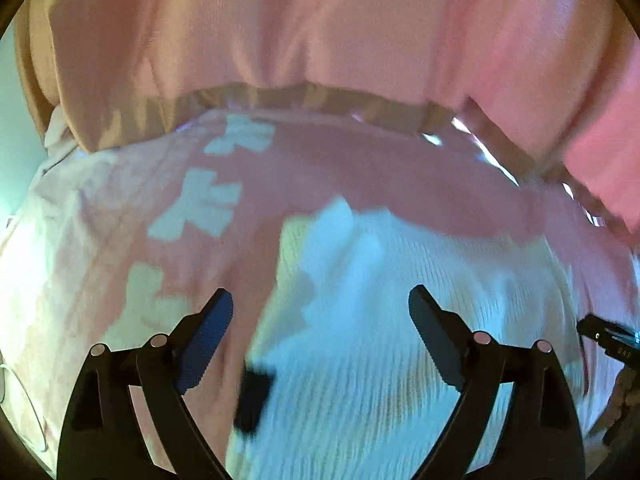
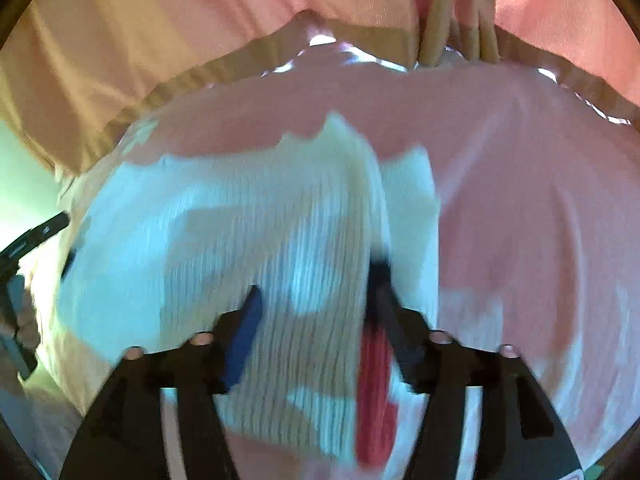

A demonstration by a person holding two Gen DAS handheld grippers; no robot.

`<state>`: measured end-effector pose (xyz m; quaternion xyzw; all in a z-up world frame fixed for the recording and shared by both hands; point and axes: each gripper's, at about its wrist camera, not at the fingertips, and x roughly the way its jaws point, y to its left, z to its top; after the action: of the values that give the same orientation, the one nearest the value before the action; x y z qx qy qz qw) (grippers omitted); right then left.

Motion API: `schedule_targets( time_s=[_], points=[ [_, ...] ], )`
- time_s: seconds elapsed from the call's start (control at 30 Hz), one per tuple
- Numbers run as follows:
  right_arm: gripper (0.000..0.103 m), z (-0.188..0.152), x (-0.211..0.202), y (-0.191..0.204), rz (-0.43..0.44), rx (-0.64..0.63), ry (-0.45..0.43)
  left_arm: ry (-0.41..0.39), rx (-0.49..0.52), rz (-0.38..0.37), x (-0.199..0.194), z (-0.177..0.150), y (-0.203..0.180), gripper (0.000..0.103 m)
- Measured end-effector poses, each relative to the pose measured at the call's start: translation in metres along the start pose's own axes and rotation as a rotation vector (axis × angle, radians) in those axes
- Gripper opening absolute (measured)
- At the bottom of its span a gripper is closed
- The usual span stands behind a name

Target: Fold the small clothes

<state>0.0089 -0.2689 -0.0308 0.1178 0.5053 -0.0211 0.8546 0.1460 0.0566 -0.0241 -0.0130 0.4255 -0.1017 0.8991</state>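
Note:
A white ribbed garment (image 1: pixel 360 320) lies on a pink cloth-covered surface (image 1: pixel 360 168). A black tag (image 1: pixel 254 404) sits on it near my left gripper (image 1: pixel 320 304), which is open and hovers just above the garment. In the right wrist view the same white ribbed garment (image 2: pixel 280 260) is partly folded over, with a red patch (image 2: pixel 374 392) by the right finger. My right gripper (image 2: pixel 316 292) is open with a raised fold of the garment between its fingers. The frames are motion-blurred.
Pink curtains (image 1: pixel 320 20) hang behind the surface's far edge, also in the right wrist view (image 2: pixel 160 20). The pink cloth has pale patches (image 1: pixel 208 200) on the left. The other gripper shows at the right edge (image 1: pixel 608 336) and at the left edge (image 2: pixel 28 240).

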Motion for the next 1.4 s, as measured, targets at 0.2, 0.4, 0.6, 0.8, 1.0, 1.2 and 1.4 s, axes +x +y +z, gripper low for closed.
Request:
schedule_targets(
  time_s=[0.2,0.4,0.6,0.8,1.0,1.2,1.4],
  points=[
    [0.008,-0.045,0.007,-0.004,-0.057,0.017,0.01,0.147,0.108,0.089,0.041,-0.059,0.002,0.064],
    [0.007,-0.065,0.006,-0.053,-0.131,0.148,0.021,0.149,0.078,0.082,0.036,-0.057,0.011,0.066],
    [0.014,-0.052,-0.012,-0.03,-0.116,0.082,0.002,0.134,0.062,0.081,0.025,-0.054,0.009,0.069],
    [0.062,0.013,-0.029,-0.016,-0.114,0.002,-0.092,0.008,-0.007,0.009,-0.002,-0.01,0.0,0.084],
    [0.066,0.076,0.021,-0.038,-0.098,0.034,-0.039,0.109,-0.068,-0.018,0.058,0.032,0.001,0.09],
    [0.066,0.086,0.056,-0.045,-0.032,0.103,0.045,0.165,-0.09,0.044,0.094,0.034,0.014,0.09],
    [0.073,0.083,0.07,-0.046,-0.033,0.121,0.08,0.231,-0.126,0.011,0.122,0.035,0.019,0.09]
  ],
)
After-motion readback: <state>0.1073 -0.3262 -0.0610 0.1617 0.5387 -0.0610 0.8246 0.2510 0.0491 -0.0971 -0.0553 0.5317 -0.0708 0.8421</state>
